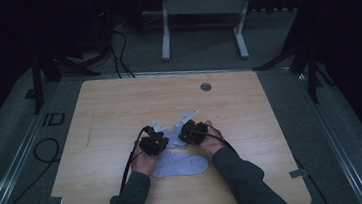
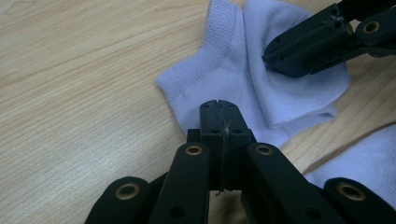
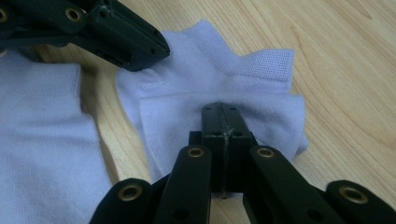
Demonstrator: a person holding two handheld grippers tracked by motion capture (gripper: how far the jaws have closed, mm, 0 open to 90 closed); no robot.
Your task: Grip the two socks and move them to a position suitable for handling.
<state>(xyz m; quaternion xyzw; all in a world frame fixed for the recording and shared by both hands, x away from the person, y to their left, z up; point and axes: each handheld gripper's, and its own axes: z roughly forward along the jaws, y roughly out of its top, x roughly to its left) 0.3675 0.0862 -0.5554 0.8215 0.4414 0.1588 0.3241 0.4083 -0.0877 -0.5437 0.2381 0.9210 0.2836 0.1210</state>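
Pinching the folded pale-lilac ankle sock (image 2: 280,88) at counter (image 1: 109,109) centre: left gripper (image 2: 219,109) pressed together on its near edge at six o'clock, right gripper (image 3: 223,114) pressed together on the folded flap. Seen from above: second sock (image 1: 180,163) lying flat at six o'clock, between both forearms. Close up: ribbed cuff at twelve o'clock. Readable beside the counter at nine o'clock: "ID" (image 1: 52,119).
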